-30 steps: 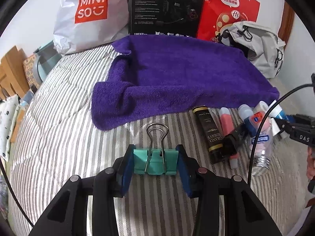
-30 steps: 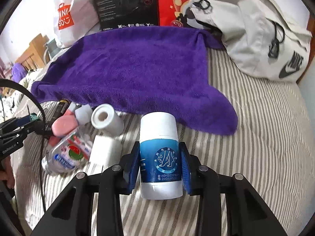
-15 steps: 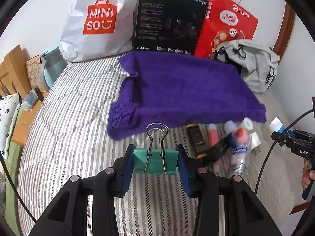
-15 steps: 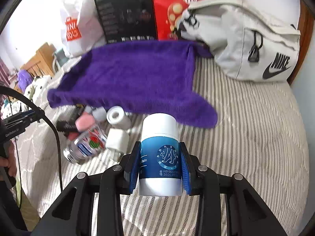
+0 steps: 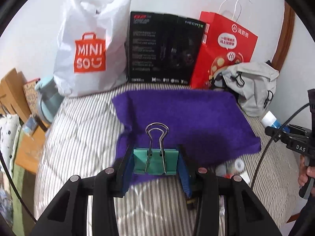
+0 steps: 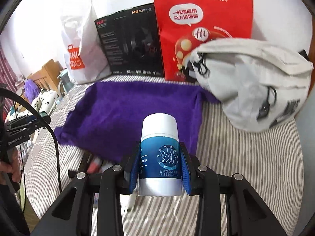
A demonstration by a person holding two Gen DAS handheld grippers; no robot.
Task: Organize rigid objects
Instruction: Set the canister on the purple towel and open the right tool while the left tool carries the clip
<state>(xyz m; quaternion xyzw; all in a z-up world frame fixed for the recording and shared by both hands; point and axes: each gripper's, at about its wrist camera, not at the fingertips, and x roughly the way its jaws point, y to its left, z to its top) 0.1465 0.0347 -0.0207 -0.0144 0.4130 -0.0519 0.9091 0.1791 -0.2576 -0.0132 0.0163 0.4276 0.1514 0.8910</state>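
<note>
Left gripper (image 5: 156,162) is clamped on the teal binder clip (image 5: 156,161), right gripper (image 6: 159,167) on the balm bottle (image 6: 159,153); the smooth bottle could slip before reaching the purple towel (image 6: 133,116).

Teal binder clip (image 5: 156,161) and upright white-blue balm tube (image 6: 159,155), each clamped between blue fingers (image 5: 128,172).

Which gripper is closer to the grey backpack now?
Right. The right gripper, holding the balm bottle, is just left of the grey backpack; the left gripper, holding the binder clip, sits farther left.
</note>
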